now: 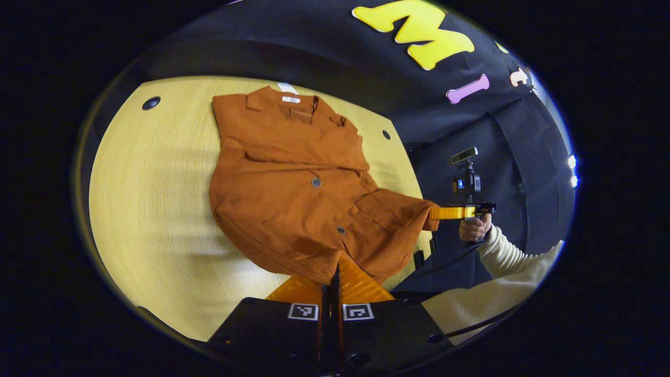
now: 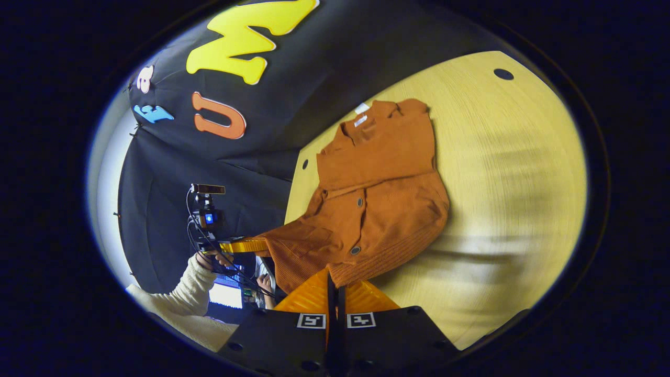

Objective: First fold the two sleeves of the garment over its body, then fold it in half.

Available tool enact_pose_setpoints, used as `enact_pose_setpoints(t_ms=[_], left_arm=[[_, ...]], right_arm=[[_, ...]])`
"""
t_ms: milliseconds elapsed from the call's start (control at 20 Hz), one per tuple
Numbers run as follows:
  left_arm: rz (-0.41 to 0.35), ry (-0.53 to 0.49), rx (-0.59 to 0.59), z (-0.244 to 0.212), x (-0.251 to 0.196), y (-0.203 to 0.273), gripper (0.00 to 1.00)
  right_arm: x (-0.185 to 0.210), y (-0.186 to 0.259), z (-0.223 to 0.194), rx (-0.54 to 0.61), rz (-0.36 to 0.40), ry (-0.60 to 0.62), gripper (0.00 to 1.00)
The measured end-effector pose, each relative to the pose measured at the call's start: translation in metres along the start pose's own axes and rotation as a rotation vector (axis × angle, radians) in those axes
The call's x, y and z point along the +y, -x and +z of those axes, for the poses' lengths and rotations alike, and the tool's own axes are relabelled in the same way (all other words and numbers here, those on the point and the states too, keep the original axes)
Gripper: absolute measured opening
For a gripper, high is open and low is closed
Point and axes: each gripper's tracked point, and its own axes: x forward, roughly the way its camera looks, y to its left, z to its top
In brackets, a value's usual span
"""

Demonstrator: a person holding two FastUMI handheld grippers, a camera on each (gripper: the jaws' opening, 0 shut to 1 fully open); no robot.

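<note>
In the left gripper view, the left gripper is closed on the near hem of the orange garment, which lies on the table with its sleeves folded in, while the right gripper farther off pinches the other hem corner, lifted past the table's edge. In the right gripper view, the right gripper is likewise clamped on the hem. With so little cloth caught in either gripper, I judge a corner could slip free, and uneven pulling could skew the half-fold or drag open the sleeves.

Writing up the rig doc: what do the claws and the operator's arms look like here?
Each claw has a black body with two square black-and-white tag markers just behind its ribbed fingers. The right claw, seen from the left gripper view, carries a small camera module on a post, with thin black cables. The person wears a cream knit sleeve.
</note>
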Motion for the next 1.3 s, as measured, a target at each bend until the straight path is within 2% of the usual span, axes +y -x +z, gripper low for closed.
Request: enact_pose_setpoints(t_ms=[250, 450, 600, 700, 800, 850, 900, 1000, 1050, 1150, 1300], left_arm=[[-0.024, 0.037, -0.131, 0.070, 0.001, 0.011, 0.03], [-0.050, 0.110, -0.228, 0.120, 0.027, 0.009, 0.03], [-0.097, 0.206, -0.289, 0.143, 0.048, -0.005, 0.03], [-0.091, 0.224, -0.274, 0.156, 0.066, -0.023, 0.03], [-0.039, 0.203, -0.207, 0.157, 0.092, -0.047, 0.03], [0.000, 0.179, -0.156, 0.149, 0.110, -0.059, 0.10], [0.062, 0.136, -0.108, 0.143, 0.127, -0.065, 0.03], [0.137, 0.045, -0.036, 0.138, 0.152, -0.072, 0.03], [0.143, -0.003, -0.022, 0.142, 0.152, -0.075, 0.03], [0.154, -0.085, -0.039, 0.159, 0.158, -0.069, 0.03], [0.117, -0.068, -0.182, 0.194, 0.168, -0.064, 0.03]], right_arm=[[0.023, 0.002, 0.085, -0.119, -0.010, 0.008, 0.00], [0.030, -0.009, 0.149, -0.202, -0.021, -0.032, 0.00], [0.018, -0.024, 0.189, -0.248, -0.036, -0.111, 0.00], [0.003, -0.044, 0.212, -0.266, -0.057, -0.150, 0.00], [-0.013, -0.065, 0.230, -0.277, -0.078, -0.183, 0.00], [-0.023, -0.071, 0.238, -0.285, -0.088, -0.201, 0.00], [-0.028, -0.074, 0.246, -0.295, -0.086, -0.219, 0.00], [-0.035, -0.080, 0.259, -0.316, -0.072, -0.238, 0.00], [-0.040, -0.083, 0.262, -0.320, -0.084, -0.238, 0.00], [-0.052, -0.092, 0.273, -0.343, -0.081, -0.252, 0.00], [-0.073, -0.093, 0.287, -0.395, -0.069, -0.309, 0.00]])
